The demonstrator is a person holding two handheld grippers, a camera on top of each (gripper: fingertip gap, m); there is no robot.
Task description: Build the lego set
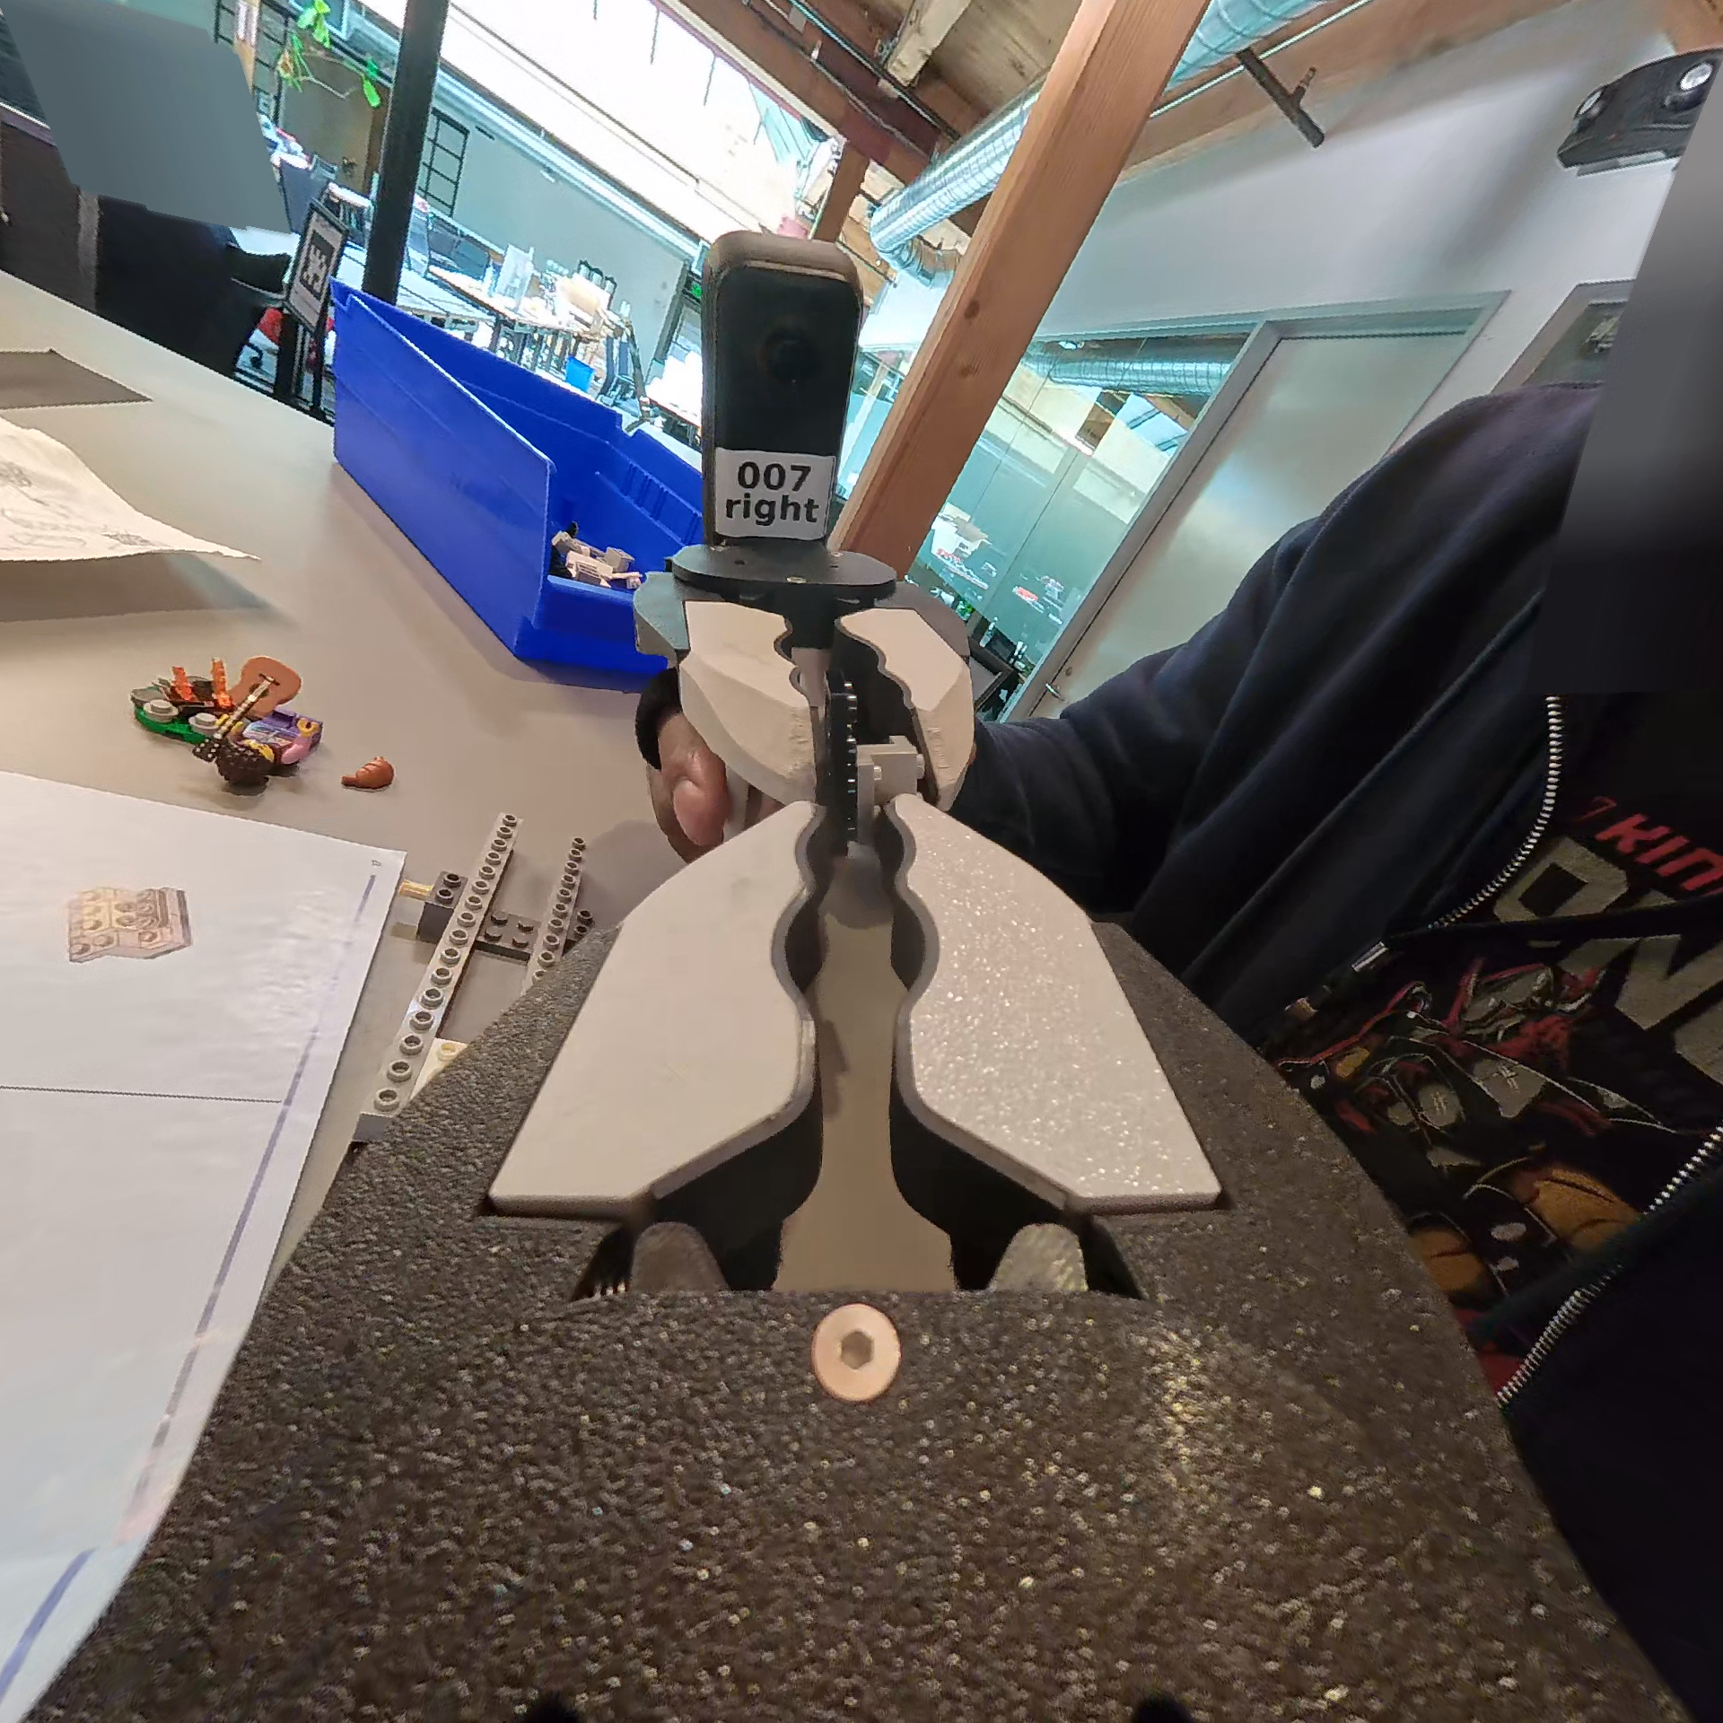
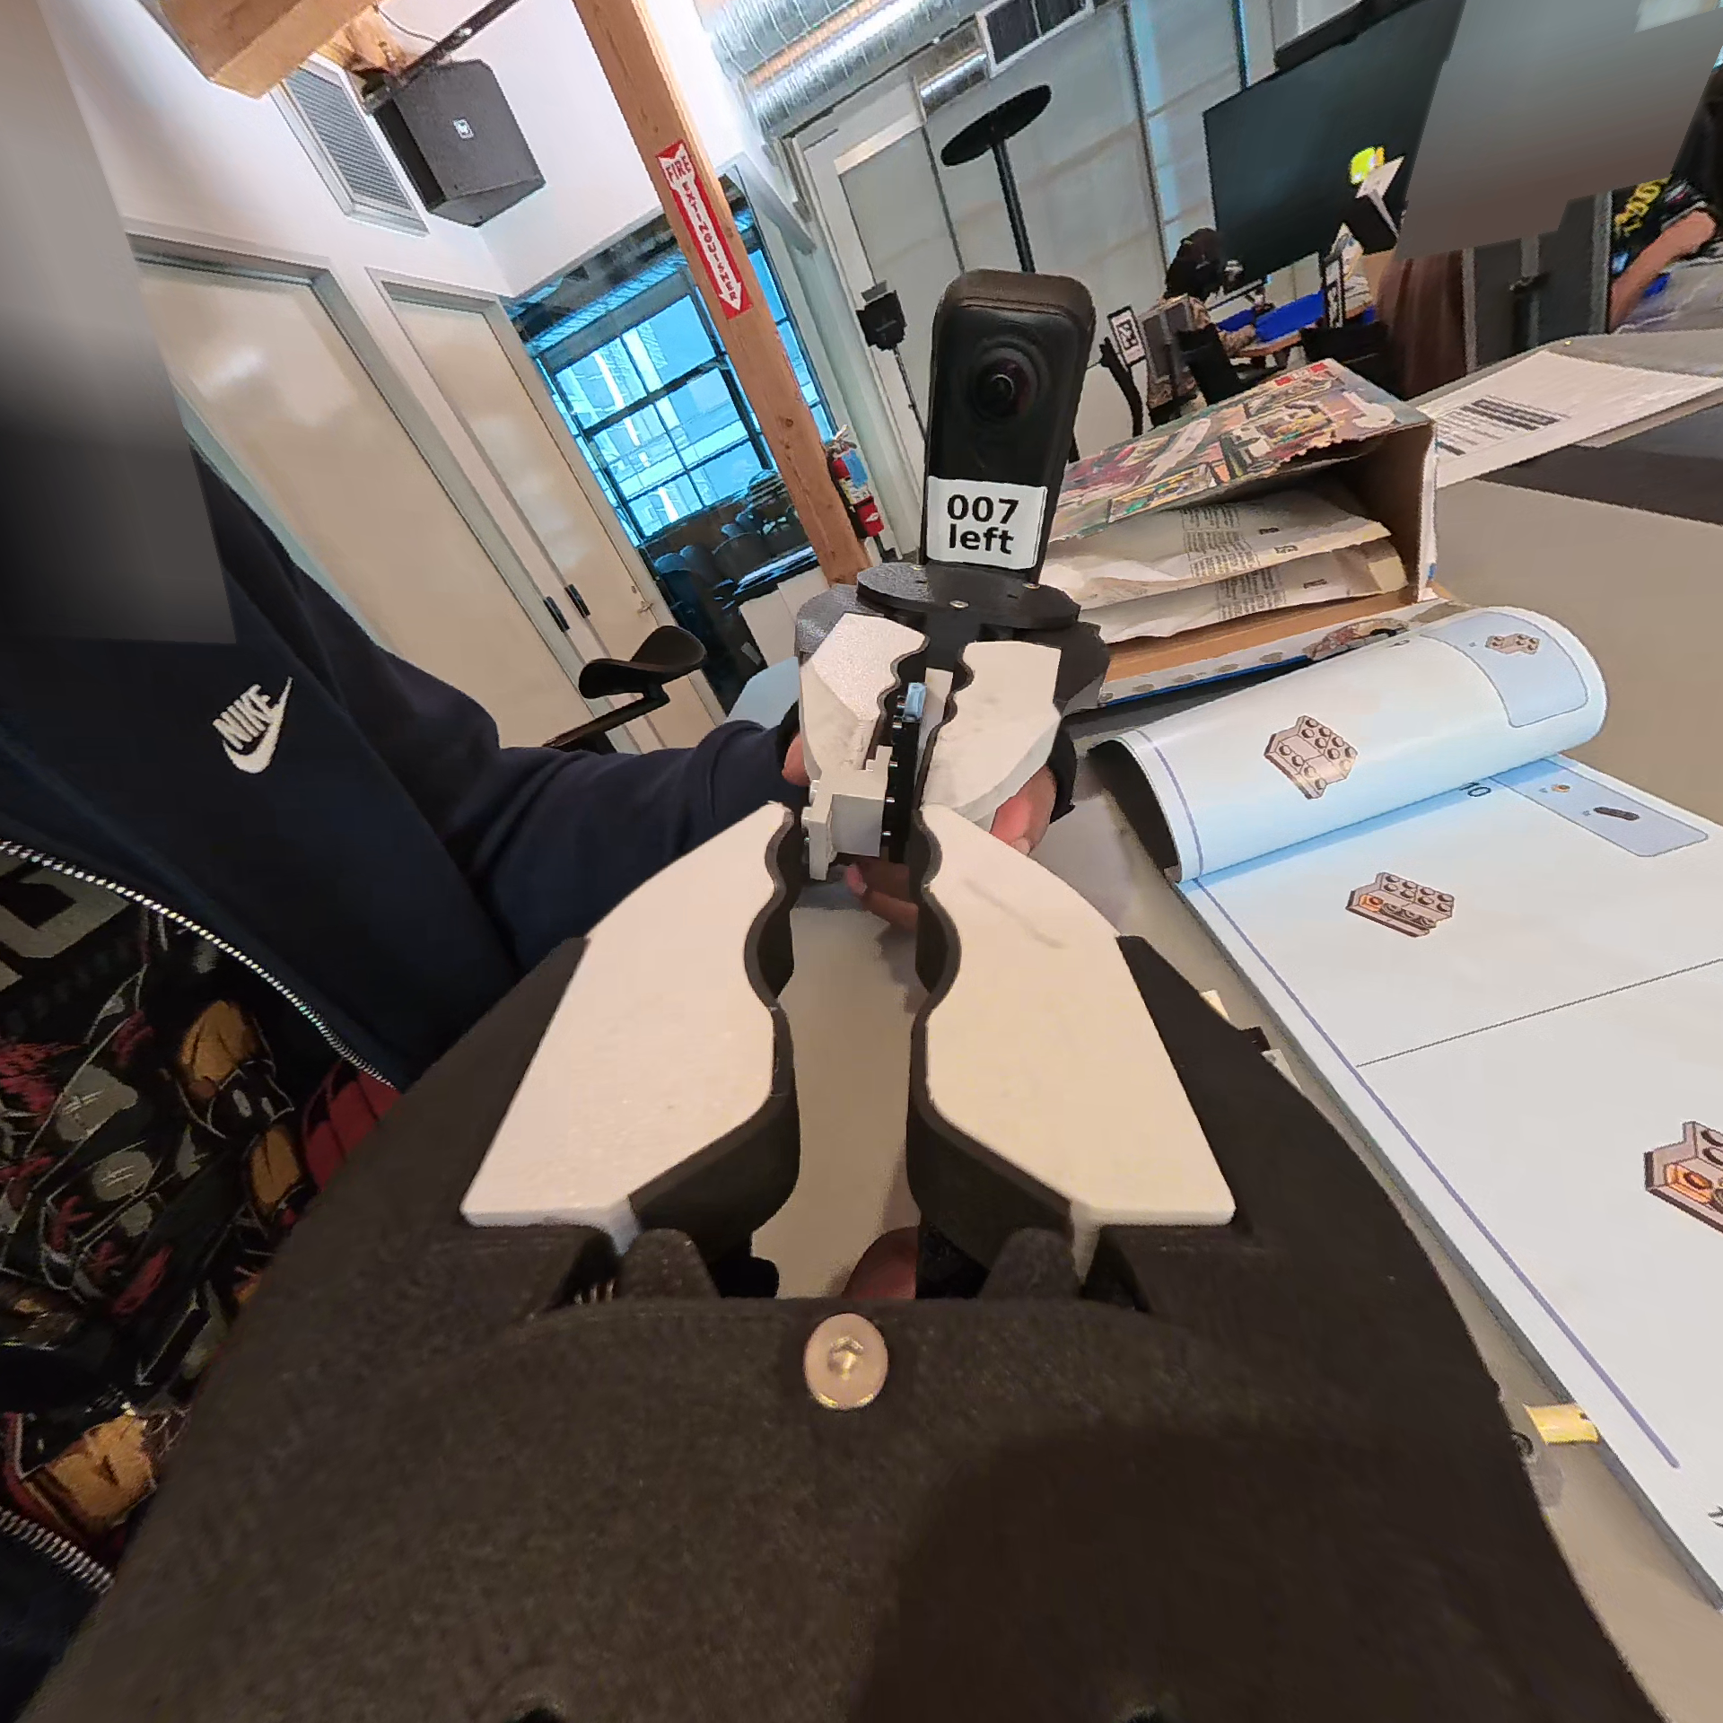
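My two grippers face each other above the table and share one small brick assembly. It is a thin black studded plate [image 1: 844, 746] with a grey brick [image 1: 890, 760] fixed to its side. My left gripper [image 1: 850, 816] is shut on the lower edge of the black plate. In the right wrist view my right gripper [image 2: 848, 834] is shut across the grey brick [image 2: 844, 811] and the black plate [image 2: 897, 783]. A light blue piece [image 2: 916, 699] sits at the plate's far end, between the left gripper's fingers [image 2: 988, 737]. The right gripper [image 1: 867, 774] also shows in the left wrist view.
A blue bin [image 1: 485, 485] holding loose pieces stands at the back. A small colourful toy build [image 1: 233, 718], a brown piece [image 1: 368, 772] and grey studded beams [image 1: 466, 932] lie on the table. An open instruction booklet [image 2: 1399, 886] and a cardboard box [image 2: 1259, 466] lie nearby. A person in a dark hoodie [image 1: 1305, 699] stands close. The tips of both grippers are at nearly the same place. The small colourful toy build [image 1: 233, 718] is about 20 cm from both grippers' fingertips.
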